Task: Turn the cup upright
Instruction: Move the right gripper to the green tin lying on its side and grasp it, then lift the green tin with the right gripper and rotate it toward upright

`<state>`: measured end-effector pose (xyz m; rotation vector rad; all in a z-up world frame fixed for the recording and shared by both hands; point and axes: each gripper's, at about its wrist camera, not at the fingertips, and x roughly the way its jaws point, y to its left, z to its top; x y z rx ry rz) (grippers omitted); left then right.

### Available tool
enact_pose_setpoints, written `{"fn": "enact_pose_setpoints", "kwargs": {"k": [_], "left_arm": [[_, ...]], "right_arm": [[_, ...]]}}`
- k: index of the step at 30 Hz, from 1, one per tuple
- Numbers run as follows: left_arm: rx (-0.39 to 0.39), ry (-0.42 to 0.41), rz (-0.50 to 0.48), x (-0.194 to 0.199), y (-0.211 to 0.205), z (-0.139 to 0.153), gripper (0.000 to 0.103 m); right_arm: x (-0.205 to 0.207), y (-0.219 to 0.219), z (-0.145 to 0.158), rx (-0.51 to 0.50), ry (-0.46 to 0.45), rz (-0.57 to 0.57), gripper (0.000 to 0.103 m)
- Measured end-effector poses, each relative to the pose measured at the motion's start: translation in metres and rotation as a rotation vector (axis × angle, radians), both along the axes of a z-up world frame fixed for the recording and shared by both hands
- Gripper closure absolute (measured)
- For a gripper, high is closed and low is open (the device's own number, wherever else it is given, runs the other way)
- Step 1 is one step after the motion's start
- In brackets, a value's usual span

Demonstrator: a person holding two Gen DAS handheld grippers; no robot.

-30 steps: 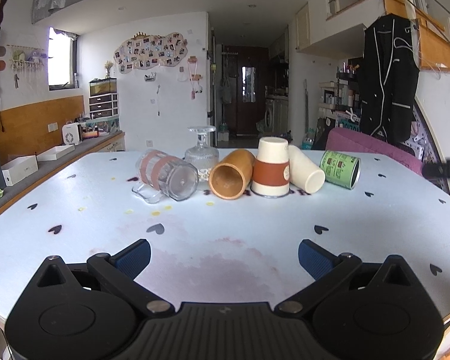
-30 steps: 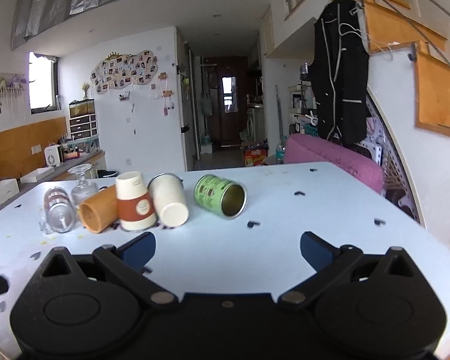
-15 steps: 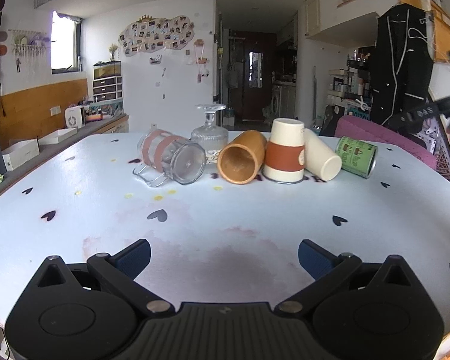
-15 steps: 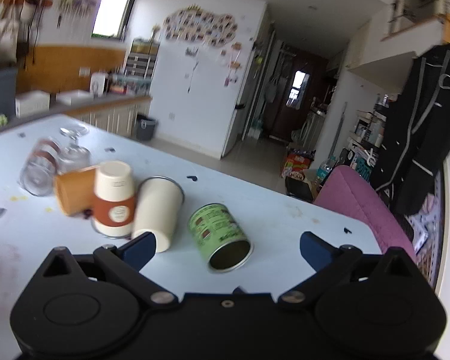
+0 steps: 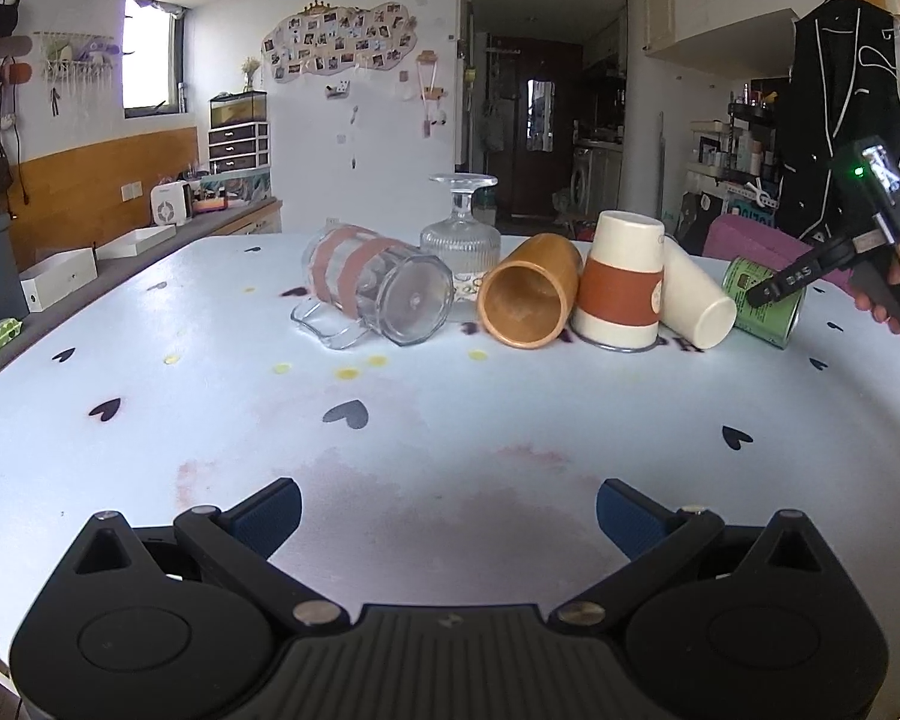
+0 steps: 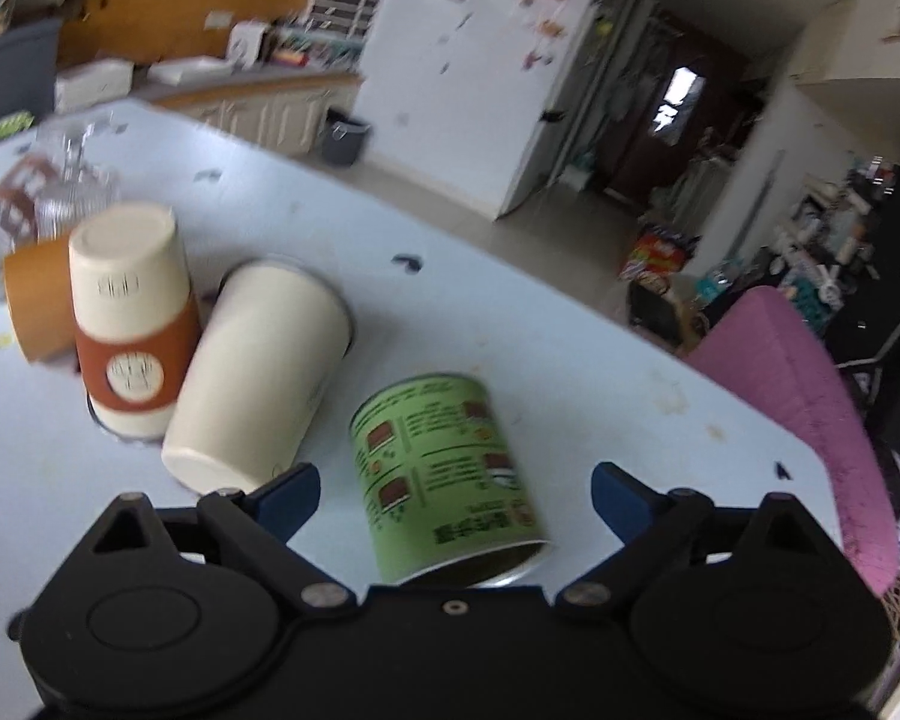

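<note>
A green can-shaped cup [image 6: 450, 474] lies on its side on the pale blue table [image 6: 510, 312], open end toward me. My right gripper [image 6: 455, 492] is open and straddles it from above, blue pads on each side, not touching. In the left wrist view the green cup [image 5: 768, 312] lies at the far right with the right gripper [image 5: 774, 288] over it. My left gripper [image 5: 448, 519] is open and empty, low over the table's near side.
A row of cups lies left of the green one: a cream cup on its side [image 6: 258, 372], an upside-down cream cup with a brown sleeve [image 6: 129, 324], an orange cup on its side [image 5: 525, 297], an inverted stemmed glass [image 5: 462, 234], a glass mug on its side [image 5: 372, 291]. A pink seat [image 6: 810, 396] stands beyond the table edge.
My right gripper has moved forward and down over the green cup, which now sits between its open fingers. My left gripper has moved slightly closer to the row of cups.
</note>
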<state>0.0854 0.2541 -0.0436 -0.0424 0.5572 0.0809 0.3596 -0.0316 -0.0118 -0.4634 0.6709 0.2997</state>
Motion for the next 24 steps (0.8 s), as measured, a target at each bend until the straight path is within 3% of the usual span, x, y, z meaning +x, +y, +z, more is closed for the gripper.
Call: {"fn": "enact_pose_setpoints", "kwargs": {"k": [8, 10, 19, 24], "left_arm": [[-0.010, 0.006, -0.025, 0.001, -0.004, -0.001, 0.000], [-0.016, 0.001, -0.033, -0.001, -0.006, -0.001, 0.000], [-0.065, -0.004, -0.120, -0.015, -0.021, 0.000, 0.000], [-0.076, -0.018, -0.168, -0.029, -0.031, 0.002, 0.000]], "right_arm": [[0.011, 0.007, -0.019, -0.047, 0.013, -0.062, 0.027], [0.003, 0.003, -0.018, -0.020, 0.020, -0.073, 0.027], [-0.080, -0.006, -0.015, 0.061, 0.042, -0.096, 0.027], [-0.142, 0.001, -0.013, 0.061, 0.047, -0.007, 0.027]]}}
